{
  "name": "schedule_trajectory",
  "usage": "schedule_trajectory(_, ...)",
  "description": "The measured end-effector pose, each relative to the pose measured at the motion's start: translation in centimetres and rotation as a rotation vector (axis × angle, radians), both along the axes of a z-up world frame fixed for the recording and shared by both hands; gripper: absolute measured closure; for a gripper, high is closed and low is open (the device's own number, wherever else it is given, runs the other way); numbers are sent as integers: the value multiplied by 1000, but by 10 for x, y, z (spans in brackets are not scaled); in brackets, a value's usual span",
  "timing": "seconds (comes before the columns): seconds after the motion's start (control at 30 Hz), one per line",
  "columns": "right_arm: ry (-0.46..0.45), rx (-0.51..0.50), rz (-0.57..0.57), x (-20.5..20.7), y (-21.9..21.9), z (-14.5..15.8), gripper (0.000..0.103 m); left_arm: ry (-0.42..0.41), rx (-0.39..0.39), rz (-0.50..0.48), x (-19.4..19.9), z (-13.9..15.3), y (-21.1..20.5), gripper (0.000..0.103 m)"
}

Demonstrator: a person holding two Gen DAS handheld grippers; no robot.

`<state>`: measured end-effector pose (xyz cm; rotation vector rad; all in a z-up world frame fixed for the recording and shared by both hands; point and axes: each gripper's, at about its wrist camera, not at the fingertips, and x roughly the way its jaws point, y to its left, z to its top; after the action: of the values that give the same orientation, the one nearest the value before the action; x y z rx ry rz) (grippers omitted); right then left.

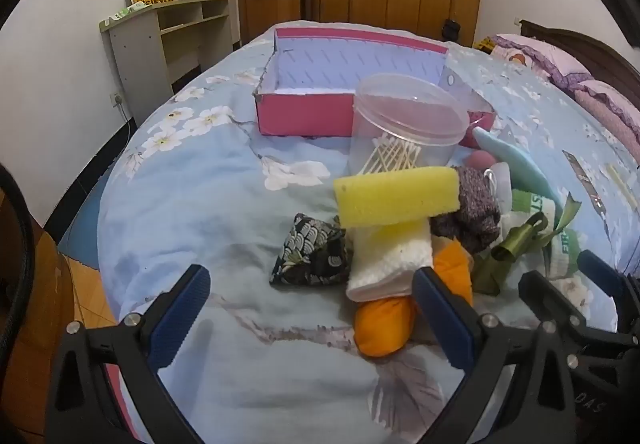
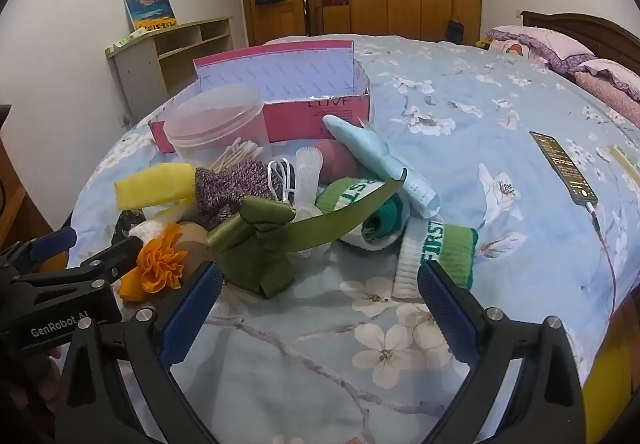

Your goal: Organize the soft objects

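Here, both grippers — left gripper (image 1: 312,310) and right gripper (image 2: 320,304) — are held with jaws wide apart and nothing gripped. A yellow sponge (image 1: 396,196), socks (image 2: 440,252) and a green ribbon (image 2: 280,232) are piled on the bed (image 1: 200,172) before a pink box (image 1: 304,112).

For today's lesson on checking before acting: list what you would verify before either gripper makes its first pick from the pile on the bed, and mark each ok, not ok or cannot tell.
1. Left gripper open, nothing held: ok.
2. Right gripper open, nothing held: ok.
3. Pink box open on top, ready to receive: ok.
4. Yellow sponge on top of pile, reachable: ok.
5. Phone lies apart from pile: ok.
6. Box fully empty: cannot tell.
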<state>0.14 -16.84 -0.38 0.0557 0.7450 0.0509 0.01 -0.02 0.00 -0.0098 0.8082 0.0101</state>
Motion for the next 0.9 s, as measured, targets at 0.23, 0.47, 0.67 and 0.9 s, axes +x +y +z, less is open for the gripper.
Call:
schedule_trajectory(0.23,2,-2,0,0,0,-1,2,1,-6,3,1,-1,2,0)
schedule_trajectory(0.47,8,0,1,1,0,-1,2,0,3,0,0,0,0,0)
schedule_trajectory(0.67,10,0,0,0,0,-2,2,1,2,1,0,0,0,0)
schedule_trajectory(0.9,10,0,1,0,0,-2,2,2,2,1,0,0,0,0)
